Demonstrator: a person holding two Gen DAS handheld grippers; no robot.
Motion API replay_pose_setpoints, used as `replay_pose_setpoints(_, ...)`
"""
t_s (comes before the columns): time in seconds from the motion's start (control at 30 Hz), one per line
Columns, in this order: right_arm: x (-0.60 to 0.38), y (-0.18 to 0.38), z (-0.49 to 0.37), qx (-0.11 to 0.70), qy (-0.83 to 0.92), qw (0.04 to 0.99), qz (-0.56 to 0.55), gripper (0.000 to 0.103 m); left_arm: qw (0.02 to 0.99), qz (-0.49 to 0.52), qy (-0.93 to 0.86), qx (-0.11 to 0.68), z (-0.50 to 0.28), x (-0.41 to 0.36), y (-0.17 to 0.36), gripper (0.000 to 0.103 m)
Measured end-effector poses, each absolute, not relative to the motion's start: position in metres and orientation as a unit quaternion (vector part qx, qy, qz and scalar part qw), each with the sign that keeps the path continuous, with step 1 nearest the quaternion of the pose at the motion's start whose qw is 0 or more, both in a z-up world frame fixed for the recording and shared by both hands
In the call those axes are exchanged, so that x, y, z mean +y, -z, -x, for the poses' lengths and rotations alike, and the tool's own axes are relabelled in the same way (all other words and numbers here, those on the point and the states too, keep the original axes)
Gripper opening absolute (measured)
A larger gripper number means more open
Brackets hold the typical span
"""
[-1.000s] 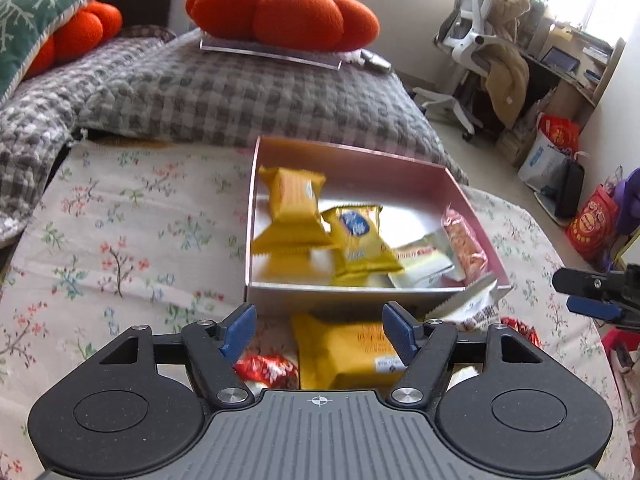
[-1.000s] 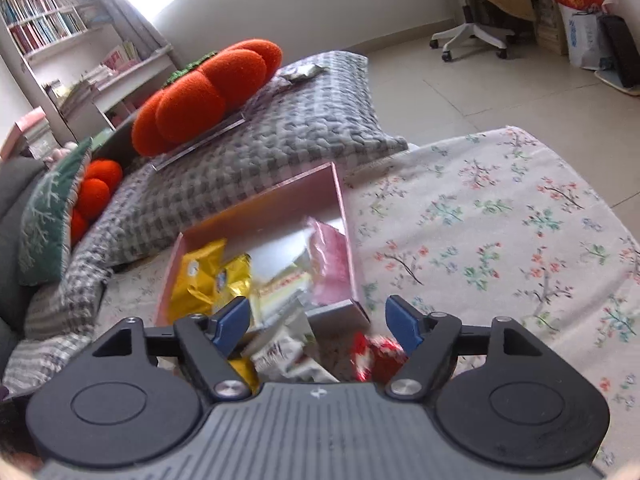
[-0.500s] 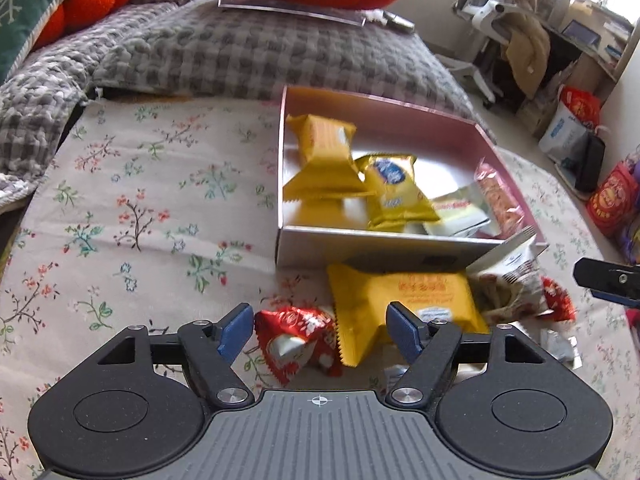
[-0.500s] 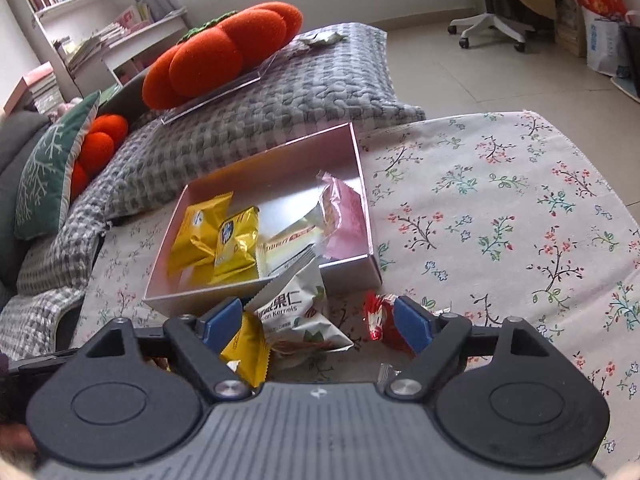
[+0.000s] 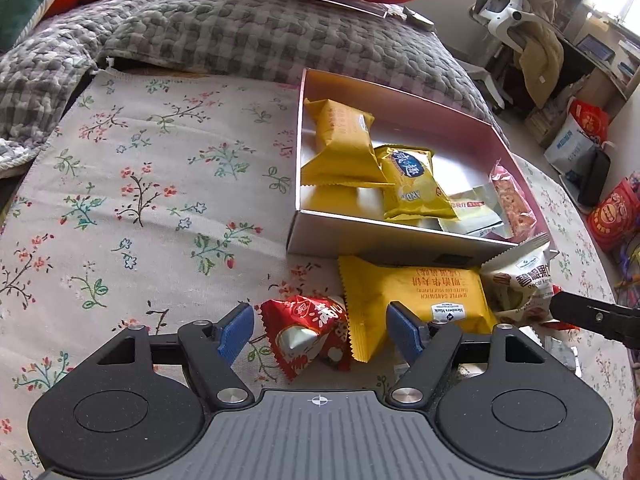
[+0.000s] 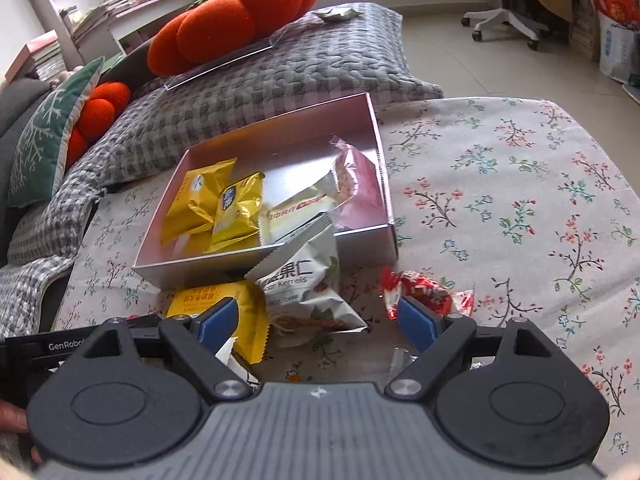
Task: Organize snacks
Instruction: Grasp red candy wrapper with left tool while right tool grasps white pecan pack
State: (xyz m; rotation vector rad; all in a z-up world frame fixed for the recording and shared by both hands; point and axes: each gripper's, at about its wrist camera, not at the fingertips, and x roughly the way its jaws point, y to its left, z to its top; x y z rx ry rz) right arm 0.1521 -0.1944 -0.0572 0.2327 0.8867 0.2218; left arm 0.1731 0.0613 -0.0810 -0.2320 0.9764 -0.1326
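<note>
Background: orange pumpkin cushion [image 6: 236, 20] sat on grey checked blanket [image 5: 248, 32], green pillow [image 6: 44, 136] beside it; white office chair [image 5: 506, 4] and bookshelf [image 6: 100, 4] further back.

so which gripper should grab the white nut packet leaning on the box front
Right, probably. The white nut packet lies centred ahead of the right gripper, between its open jaws. The left gripper faces the red snack instead.
</note>
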Motion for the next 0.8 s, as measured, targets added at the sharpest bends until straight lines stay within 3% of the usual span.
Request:
replay_pose_setpoints(0.27, -0.185, 0.063, -0.155, 0.427, -0.114, 0.892, -0.094, 0.081, 0.867, 0.125, 0.065, 0.477, -0.176, 0.063, 0.092, 0.07)
replay_pose_setpoints(0.53, -0.186, 0.067, -0.16, 0.427, -0.109, 0.893, -0.091, 0.074, 0.87, 0.122, 0.053, 0.474, -0.176, 0.065, 0.092, 0.038)
replay_pose_setpoints(0.8, -0.183, 0.073, -0.164, 0.436, -0.109, 0.889, -0.089, 0.056, 0.872, 0.127, 0.051, 0.471, -0.176, 0.067, 0.092, 0.036)
